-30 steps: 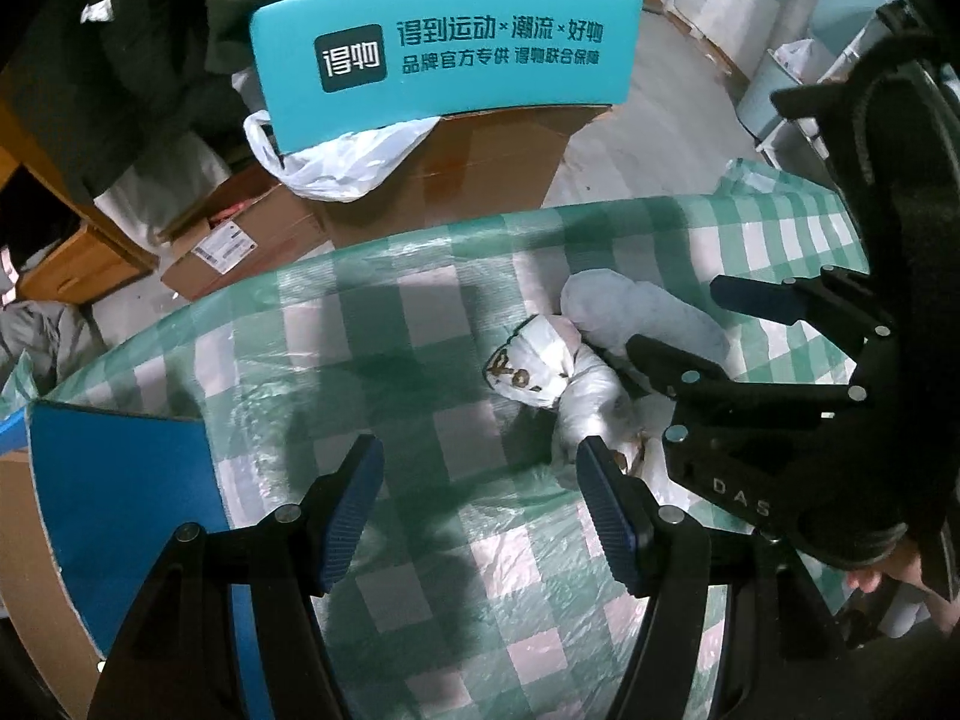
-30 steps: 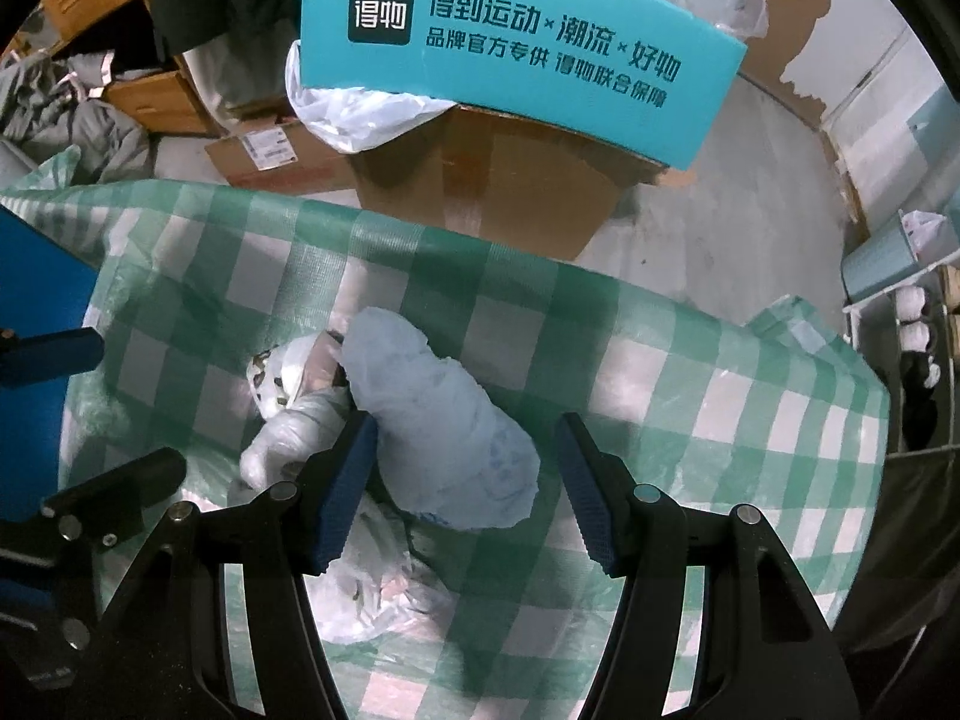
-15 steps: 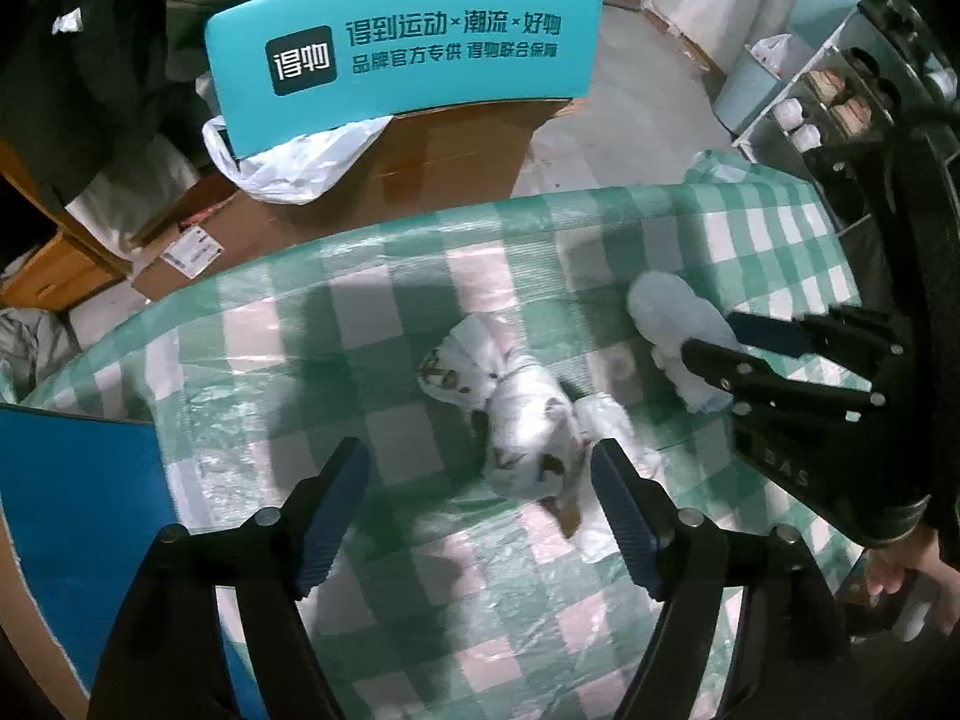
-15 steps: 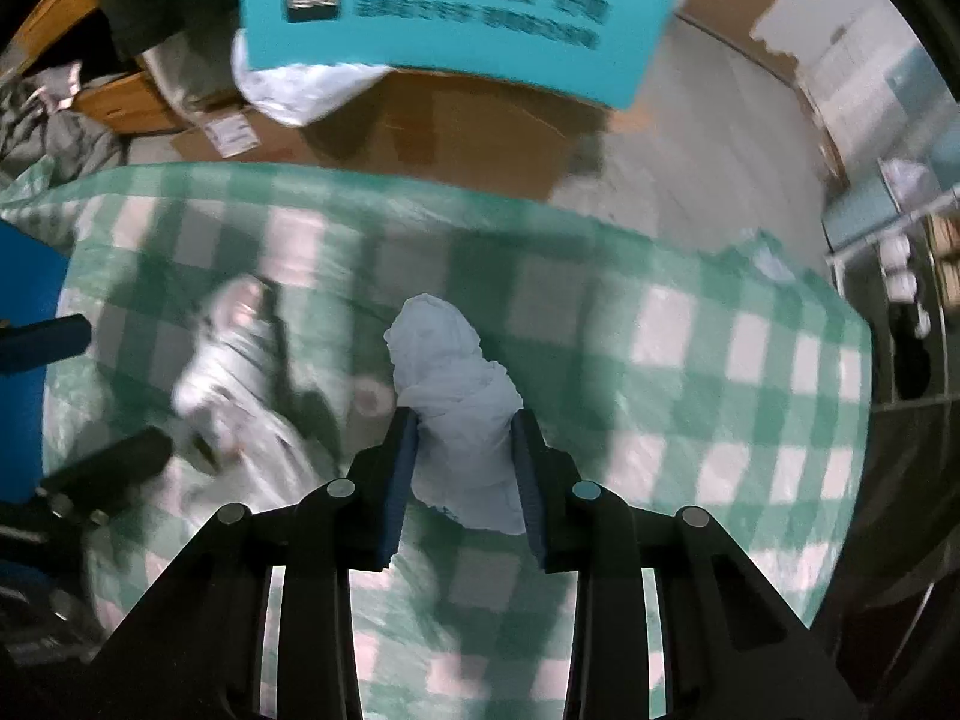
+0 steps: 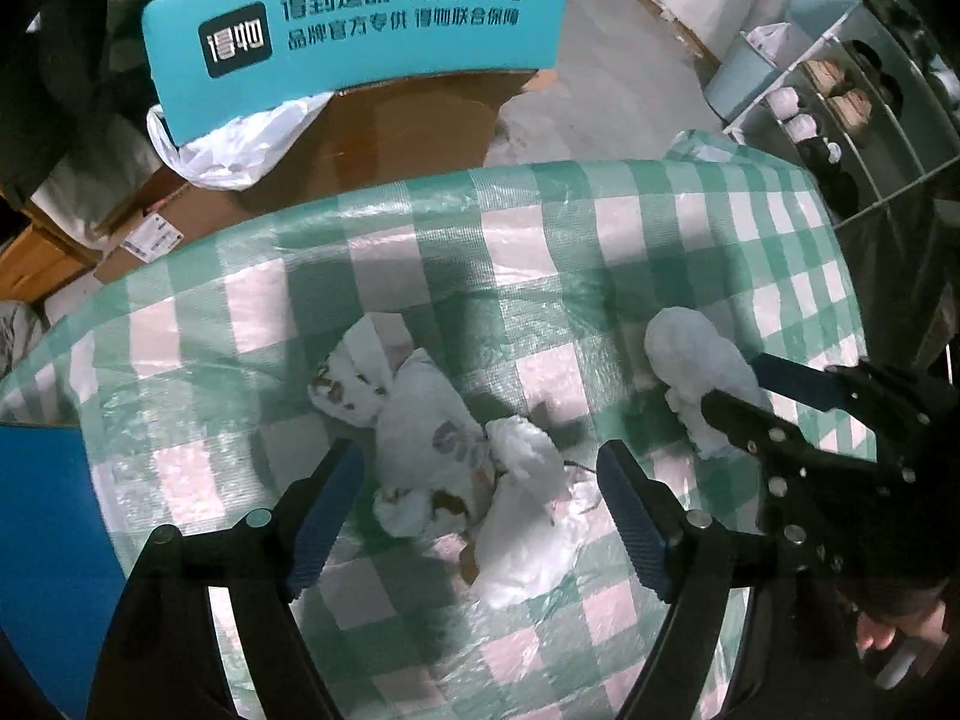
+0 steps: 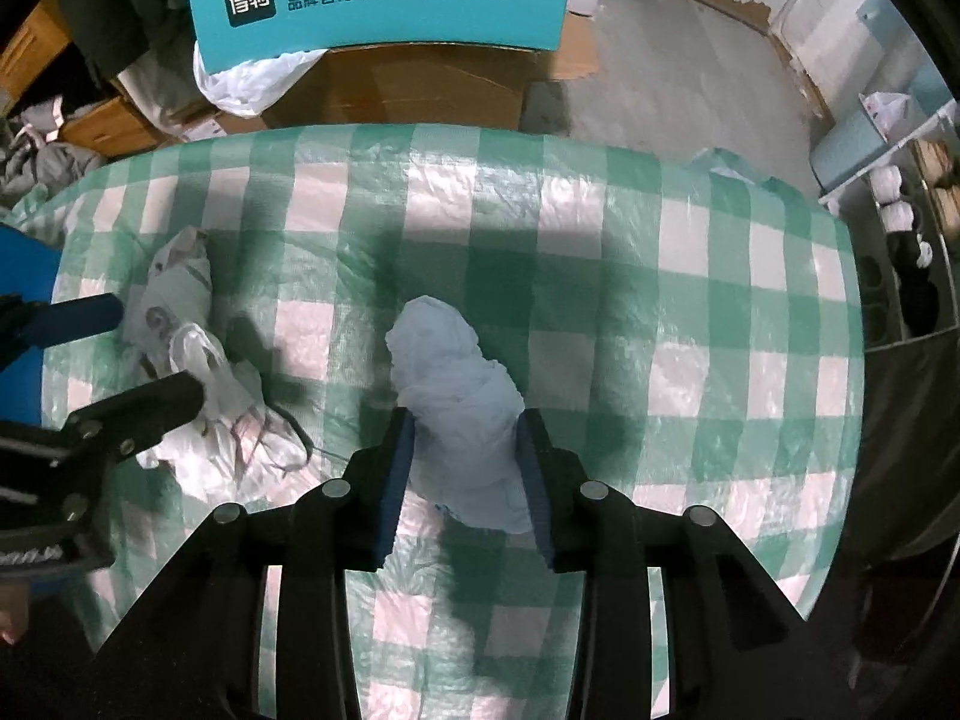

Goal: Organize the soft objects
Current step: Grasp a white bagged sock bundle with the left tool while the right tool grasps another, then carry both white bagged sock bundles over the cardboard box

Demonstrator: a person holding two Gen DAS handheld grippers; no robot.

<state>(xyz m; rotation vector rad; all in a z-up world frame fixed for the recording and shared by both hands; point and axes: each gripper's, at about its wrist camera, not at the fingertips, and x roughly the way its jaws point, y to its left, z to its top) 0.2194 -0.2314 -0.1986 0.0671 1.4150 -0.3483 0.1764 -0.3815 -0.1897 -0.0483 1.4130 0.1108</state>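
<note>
I am squeezing the right tongs (image 6: 465, 456) onto a pale blue bundle (image 6: 459, 384) of crumpled cloth, both pads pressed into its flanks near its near end, while its far end is poking forward over the green-checked cover of the surface (image 6: 690, 276). From the left wrist view the same bundle (image 5: 699, 369) is sitting to the right, well apart from the other soft things.

I am holding the left tongs (image 5: 480, 501) wide open with nothing between them, hovering just above the white patterned garment (image 5: 414, 420) and the crumpled white piece (image 5: 528, 516) that are lying in a touching heap near the middle of the surface.

I am judging all of this as very light and limp: the bundle is denting under the pads, so it should compress rather than resist, and it looks unlikely to break. The risk I am seeing is a loose fold slipping out or trailing, so I am favouring a grip across the thickest wad, not on an edge. For the heap, I am reckoning the bunched middle of the patterned garment is the best hold, since a corner would merely unroll and drag its neighbour.
</note>
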